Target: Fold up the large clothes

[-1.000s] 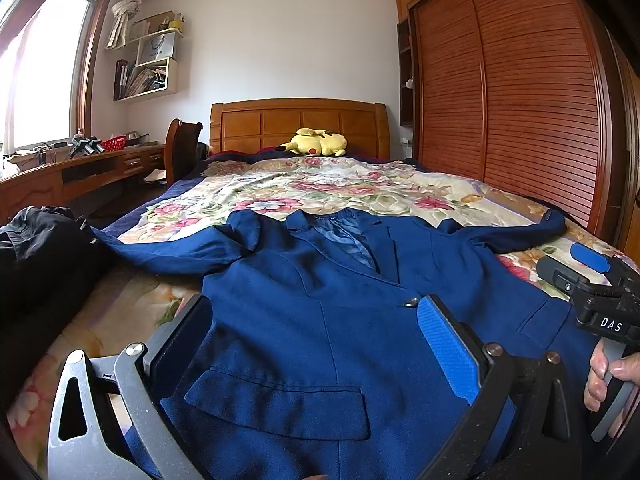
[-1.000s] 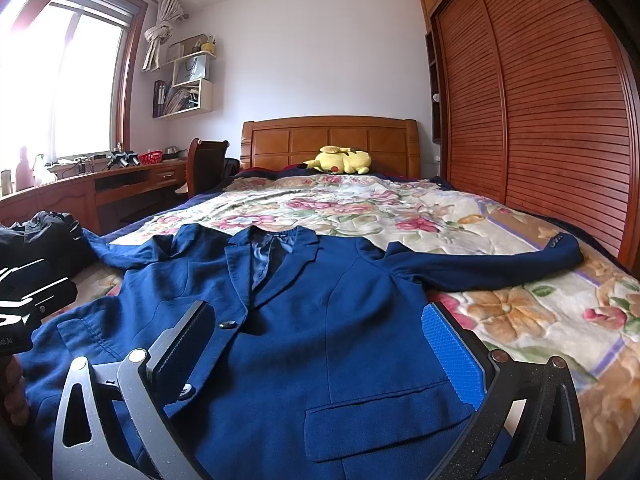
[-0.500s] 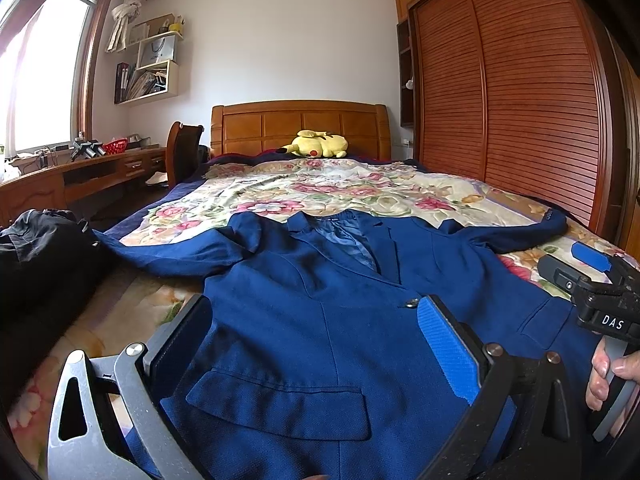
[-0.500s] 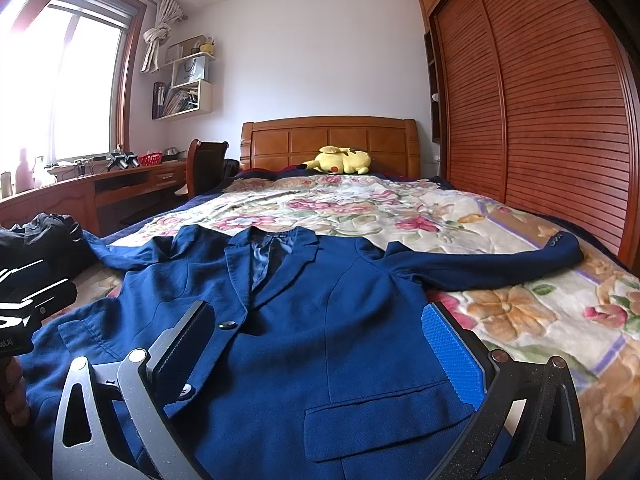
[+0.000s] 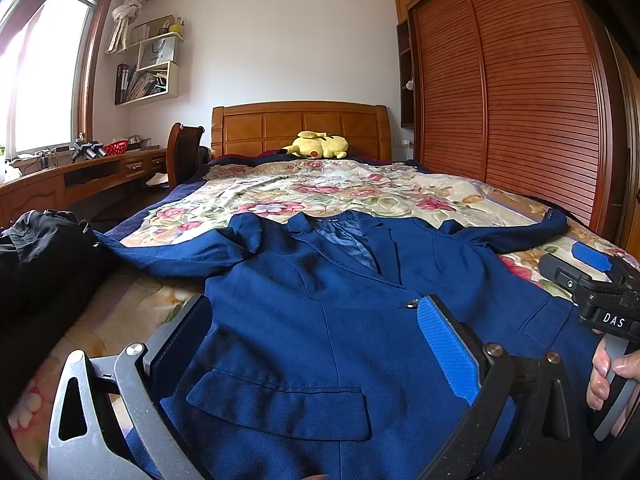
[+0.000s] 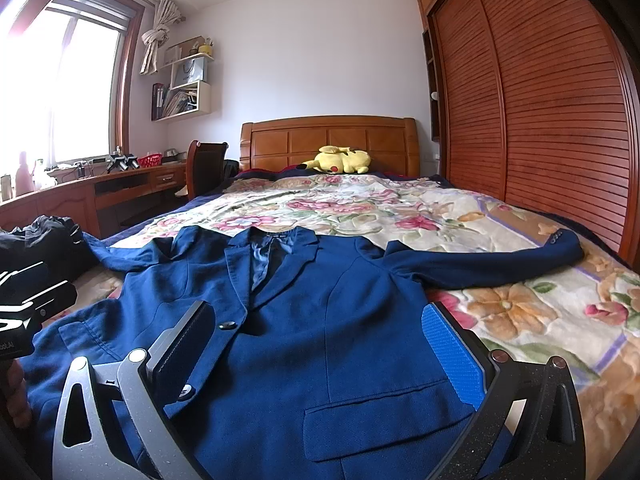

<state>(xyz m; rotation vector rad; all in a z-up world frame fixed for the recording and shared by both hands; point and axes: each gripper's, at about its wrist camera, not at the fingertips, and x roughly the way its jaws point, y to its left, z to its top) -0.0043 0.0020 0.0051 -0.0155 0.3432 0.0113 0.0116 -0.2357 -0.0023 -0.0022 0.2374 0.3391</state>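
Both grippers I operate stand with fingers spread, empty: left gripper [image 5: 316, 344] and right gripper [image 6: 320, 340] hover above the navy blazer [image 6: 304, 320], spread face-up on the floral bedspread [image 6: 520, 312].

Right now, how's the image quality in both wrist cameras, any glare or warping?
Left wrist view: window blown out white, wardrobe slats bowed by the fisheye, blue jacket sharp. Right wrist view: stronger window glare washing the desk, same edge bending, jacket evenly lit.
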